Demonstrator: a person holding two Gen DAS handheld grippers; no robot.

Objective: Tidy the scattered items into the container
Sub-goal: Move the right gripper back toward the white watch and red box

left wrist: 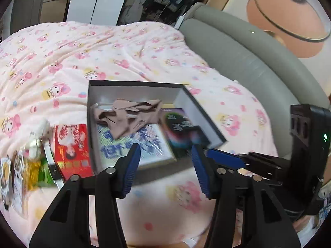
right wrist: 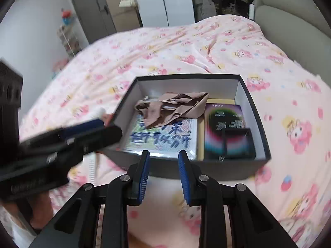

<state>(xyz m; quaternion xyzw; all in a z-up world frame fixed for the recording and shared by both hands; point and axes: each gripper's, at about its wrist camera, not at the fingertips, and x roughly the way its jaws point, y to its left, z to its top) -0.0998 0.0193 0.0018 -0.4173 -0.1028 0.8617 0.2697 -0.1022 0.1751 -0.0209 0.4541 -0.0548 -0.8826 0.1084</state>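
- The left gripper [left wrist: 164,155] hung with its blue pads apart and nothing between them, over the near edge of the box [left wrist: 132,83].
- The right gripper [right wrist: 163,162] was also empty, its pads set a smaller gap apart, aimed at the box's near wall.
- The box sat open on the pink bedspread [left wrist: 124,47]. Inside lay a crumpled tan cloth [right wrist: 173,107] over a packet with blue lettering [right wrist: 163,136], and to the right a dark booklet [right wrist: 225,128].
- The things still loose were all on one side: a red packet [left wrist: 71,148] lay just beside the box's left wall, and further left a blurred heap of small items [left wrist: 26,161], too smeared to name.
- That placed the remaining work to the left of the left gripper, with the box between it and the right gripper, so the left hand seemed the nearer.
- The red packet's long side ran along the box wall, so the pads would likely need to close across its short width.
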